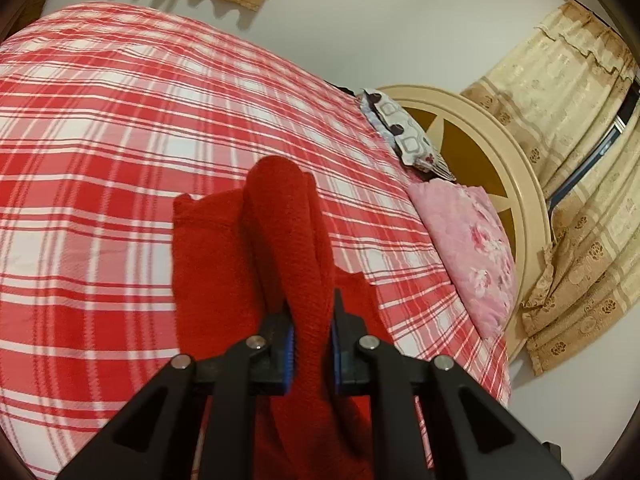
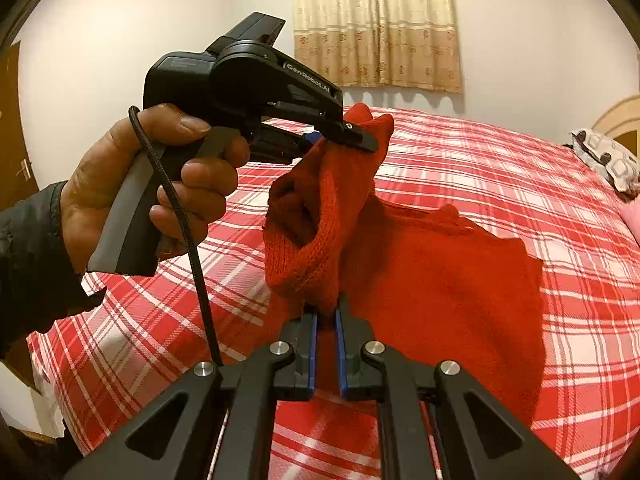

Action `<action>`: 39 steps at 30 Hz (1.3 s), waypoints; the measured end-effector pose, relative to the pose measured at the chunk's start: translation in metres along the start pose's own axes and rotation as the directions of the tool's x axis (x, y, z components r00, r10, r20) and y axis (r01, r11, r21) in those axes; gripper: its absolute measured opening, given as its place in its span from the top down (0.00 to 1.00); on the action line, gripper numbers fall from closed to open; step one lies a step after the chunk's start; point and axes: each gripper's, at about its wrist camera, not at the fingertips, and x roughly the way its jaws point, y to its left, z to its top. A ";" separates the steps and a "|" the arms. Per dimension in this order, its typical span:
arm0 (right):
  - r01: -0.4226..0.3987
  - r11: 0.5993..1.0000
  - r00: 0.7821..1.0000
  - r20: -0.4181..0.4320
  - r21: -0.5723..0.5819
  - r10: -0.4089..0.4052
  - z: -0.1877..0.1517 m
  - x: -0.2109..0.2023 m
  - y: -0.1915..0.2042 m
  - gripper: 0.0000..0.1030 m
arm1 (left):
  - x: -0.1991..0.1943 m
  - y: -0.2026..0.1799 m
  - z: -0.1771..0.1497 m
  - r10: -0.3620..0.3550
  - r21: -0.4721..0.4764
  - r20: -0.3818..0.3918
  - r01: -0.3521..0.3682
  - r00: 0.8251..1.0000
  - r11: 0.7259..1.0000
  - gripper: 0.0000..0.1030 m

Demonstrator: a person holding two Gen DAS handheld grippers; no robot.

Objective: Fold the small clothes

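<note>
Nearest in each wrist view, the right hand-held gripper and the left hand-held gripper are both clamped on the red knitted garment, lifting one end while the rest trails onto the plaid bedspread. I judge the fold only begun, nothing yet laid flat. Only the right view shows the person's hand holding the left tool; only the left view shows the pink pillow and headboard farther right.
</note>
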 end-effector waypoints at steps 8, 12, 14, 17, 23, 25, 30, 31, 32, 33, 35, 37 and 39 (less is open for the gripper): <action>0.022 0.999 1.000 0.000 0.035 -0.022 -0.002 -0.015 -0.025 0.93 | 0.024 -0.023 -0.003 -0.035 0.020 -0.026 0.036 0.999 0.999 0.86; 0.038 0.997 0.999 -0.005 0.061 -0.038 -0.007 -0.021 -0.040 0.93 | 0.036 -0.032 -0.005 -0.052 0.028 -0.045 0.053 0.998 0.998 0.86; 0.048 0.996 0.999 -0.008 0.074 -0.048 -0.011 -0.023 -0.047 0.93 | 0.043 -0.037 -0.006 -0.060 0.030 -0.056 0.061 0.997 0.998 0.86; 0.061 0.994 0.998 -0.014 0.089 -0.060 -0.016 -0.026 -0.055 0.93 | 0.052 -0.047 -0.009 -0.063 0.049 -0.071 0.066 0.996 0.997 0.86; 0.075 0.990 0.997 -0.030 0.120 -0.072 -0.026 -0.029 -0.070 0.93 | 0.070 -0.057 -0.016 -0.060 0.063 -0.105 0.067 0.993 0.996 0.86; 0.080 0.988 0.996 -0.038 0.131 -0.076 -0.030 -0.030 -0.076 0.93 | 0.076 -0.059 -0.018 -0.061 0.064 -0.115 0.069 0.991 0.996 0.86; 0.072 0.984 0.996 -0.060 0.164 -0.062 -0.039 -0.029 -0.087 0.93 | 0.090 -0.065 -0.025 -0.044 0.083 -0.140 0.056 0.989 0.995 0.86; 0.068 0.983 0.996 -0.066 0.170 -0.058 -0.040 -0.028 -0.089 0.93 | 0.094 -0.066 -0.027 -0.039 0.086 -0.144 0.051 0.989 0.995 0.86; 0.064 0.982 0.996 -0.071 0.177 -0.052 -0.041 -0.027 -0.090 0.93 | 0.096 -0.067 -0.028 -0.034 0.088 -0.148 0.047 0.988 0.995 0.86; 0.060 0.982 0.996 -0.074 0.181 -0.047 -0.042 -0.027 -0.091 0.93 | 0.100 -0.067 -0.030 -0.029 0.090 -0.152 0.043 0.988 0.995 0.86; 0.054 0.980 0.996 -0.084 0.191 -0.039 -0.046 -0.026 -0.093 0.93 | 0.107 -0.071 -0.033 -0.017 0.105 -0.163 0.034 0.986 0.994 0.86; 0.048 0.977 0.995 -0.091 0.207 -0.029 -0.049 -0.026 -0.096 0.93 | 0.113 -0.075 -0.036 0.001 0.126 -0.168 0.020 0.986 0.992 0.85; 0.042 0.973 0.995 -0.097 0.228 -0.020 -0.053 -0.025 -0.100 0.93 | 0.117 -0.083 -0.040 0.019 0.149 -0.171 0.007 0.985 0.989 0.80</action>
